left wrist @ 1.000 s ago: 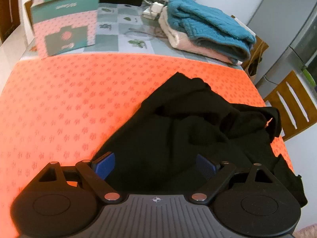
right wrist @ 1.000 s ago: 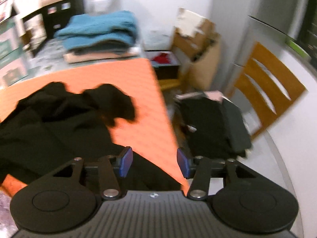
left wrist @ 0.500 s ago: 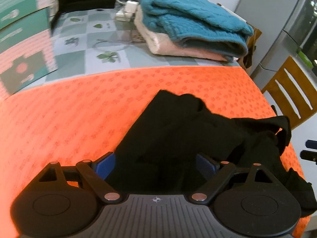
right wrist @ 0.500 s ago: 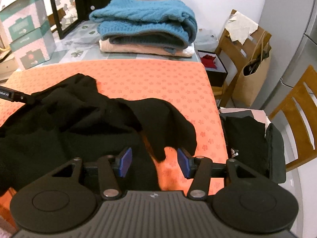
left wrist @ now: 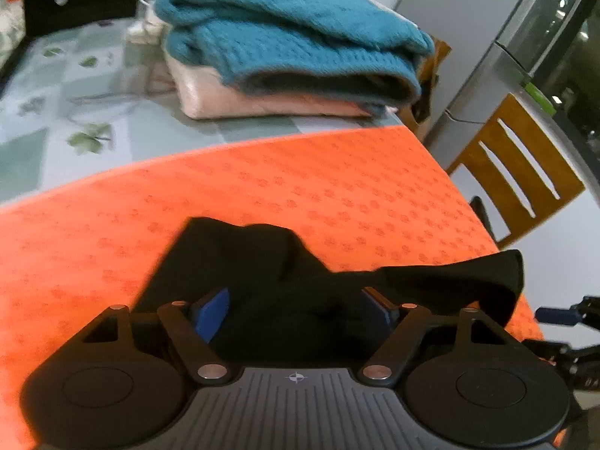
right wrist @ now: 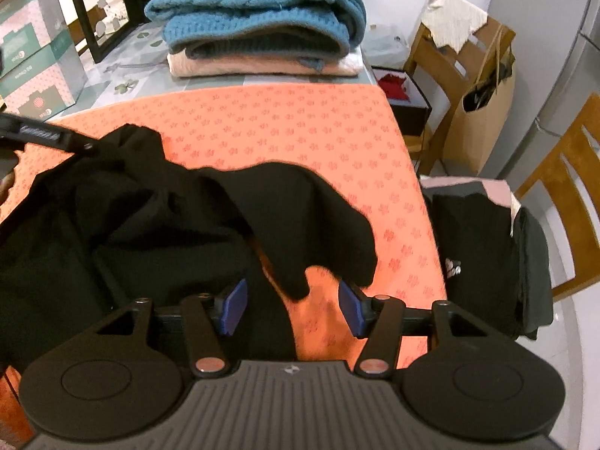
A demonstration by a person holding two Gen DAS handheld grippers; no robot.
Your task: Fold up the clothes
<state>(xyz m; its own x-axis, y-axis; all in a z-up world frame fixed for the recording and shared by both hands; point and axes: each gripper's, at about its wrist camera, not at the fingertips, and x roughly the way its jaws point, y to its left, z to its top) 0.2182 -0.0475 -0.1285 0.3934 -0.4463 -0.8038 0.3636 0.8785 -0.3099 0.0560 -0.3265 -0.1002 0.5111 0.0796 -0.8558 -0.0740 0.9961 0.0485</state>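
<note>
Orange patterned cloth (left wrist: 337, 187) covers the near table. Left wrist view: left gripper (left wrist: 296, 311) spread wide, black garment (left wrist: 262, 273) bunched between its blue pads; whether they touch it cannot be told. Since half a second ago the camera sits lower and nearer, the garment's right flap (left wrist: 468, 281) raised. Right wrist view: right gripper (right wrist: 292, 311) released wide over the garment's near edge, little changed. Garment crumpled at near left, one sleeve (right wrist: 318, 225) draped rightward. Folded teal sweater (right wrist: 262, 18) lies far.
</note>
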